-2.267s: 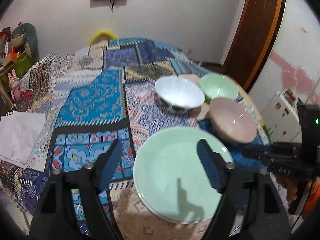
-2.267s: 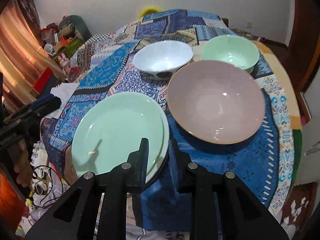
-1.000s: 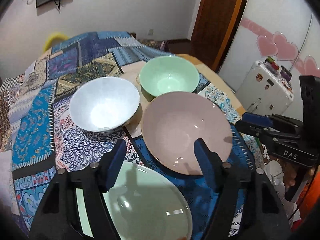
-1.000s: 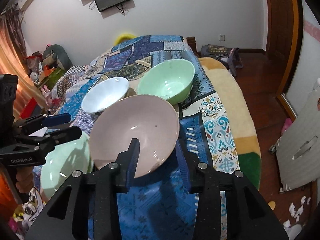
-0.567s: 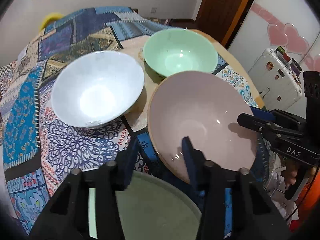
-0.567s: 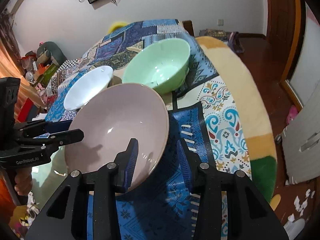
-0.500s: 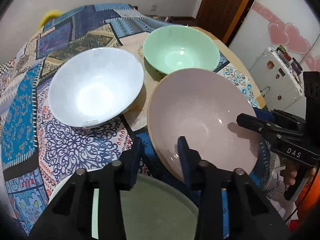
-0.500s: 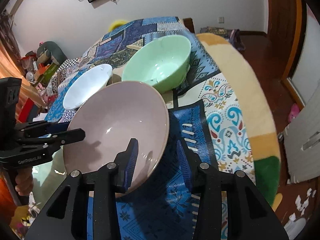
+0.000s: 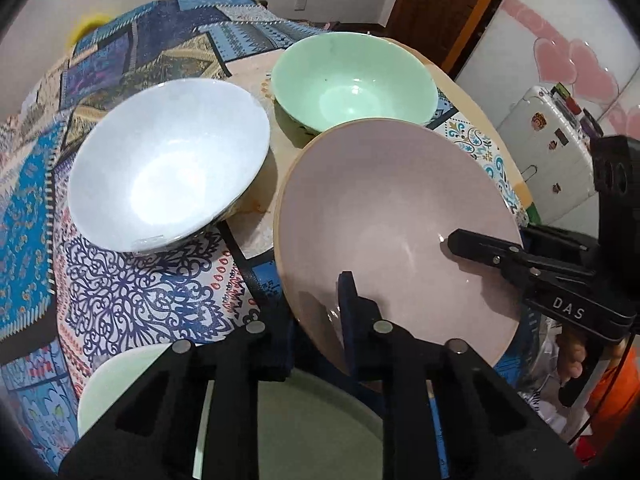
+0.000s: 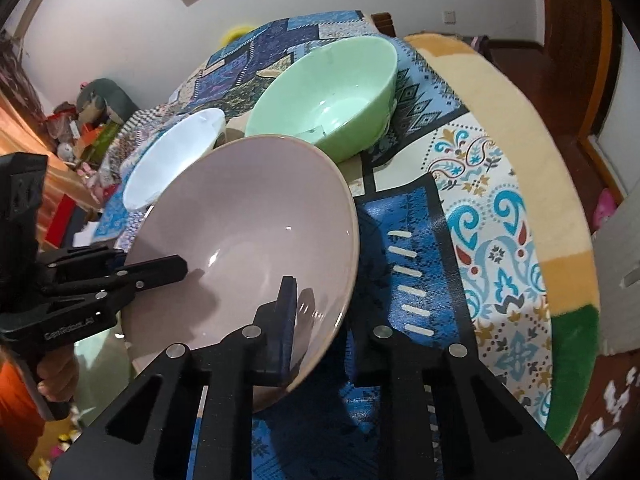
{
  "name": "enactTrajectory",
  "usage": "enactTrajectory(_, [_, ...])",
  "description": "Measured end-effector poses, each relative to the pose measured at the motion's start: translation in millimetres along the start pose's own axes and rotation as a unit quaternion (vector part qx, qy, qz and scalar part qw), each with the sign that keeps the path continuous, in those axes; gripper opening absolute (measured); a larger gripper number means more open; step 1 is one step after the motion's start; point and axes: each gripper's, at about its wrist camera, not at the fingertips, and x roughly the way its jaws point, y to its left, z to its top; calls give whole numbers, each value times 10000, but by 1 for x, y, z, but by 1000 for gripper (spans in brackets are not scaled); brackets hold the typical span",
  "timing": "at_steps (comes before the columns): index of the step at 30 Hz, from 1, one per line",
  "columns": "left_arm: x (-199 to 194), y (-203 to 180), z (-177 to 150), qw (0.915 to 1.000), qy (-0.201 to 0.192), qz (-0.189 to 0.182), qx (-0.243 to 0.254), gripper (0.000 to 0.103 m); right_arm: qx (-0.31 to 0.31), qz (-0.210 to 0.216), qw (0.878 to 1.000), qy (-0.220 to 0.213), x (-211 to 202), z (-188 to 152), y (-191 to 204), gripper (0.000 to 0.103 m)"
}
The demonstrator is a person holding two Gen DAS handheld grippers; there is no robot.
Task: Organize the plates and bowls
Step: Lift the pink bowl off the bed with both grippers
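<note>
A wide pink bowl [image 9: 392, 216] sits tilted on the patterned tablecloth; it also shows in the right wrist view [image 10: 248, 232]. My left gripper [image 9: 316, 320] is shut on its near rim, one finger inside and one outside. My right gripper [image 10: 324, 320] grips the opposite rim the same way. A white bowl [image 9: 168, 164] stands to the left and a green bowl [image 9: 352, 80] behind. A pale green plate [image 9: 288, 420] lies under my left gripper.
The round table's edge [image 10: 560, 184] curves close on the right, with wooden floor beyond. A white appliance [image 9: 552, 132] stands past the table. A wooden door [image 9: 448, 8] is at the back.
Both grippers left the green plate and moved to the pink bowl. Both have closed on its opposite rims, and the bowl now looks tilted and nearer.
</note>
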Motion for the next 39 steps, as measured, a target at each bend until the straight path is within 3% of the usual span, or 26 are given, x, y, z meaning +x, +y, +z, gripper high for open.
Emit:
enactTrajectory(3, [-1, -2, -2, 10000, -40, 73, 29, 18, -28, -125, 9999, -61, -2, -1, 3, 18])
enactTrajectory(10, [-9, -1, -4, 9999, -30, -35, -93, 18, 132, -9, 9999, -70, -8, 0, 3, 18])
enactTrajectory(18, [-40, -2, -14, 9996, -273, -67, -82, 18, 109, 84, 9996, -235, -24, -2, 15, 18])
enactTrajectory(28, [-85, 3, -28, 9976, -671, 59, -141, 18, -113, 105, 9987, -481, -42, 3, 46, 18])
enactTrajectory(39, [-135, 34, -56, 9934, -1050, 256, -381, 18, -497, 228, 9968, -590, -44, 6, 95, 18])
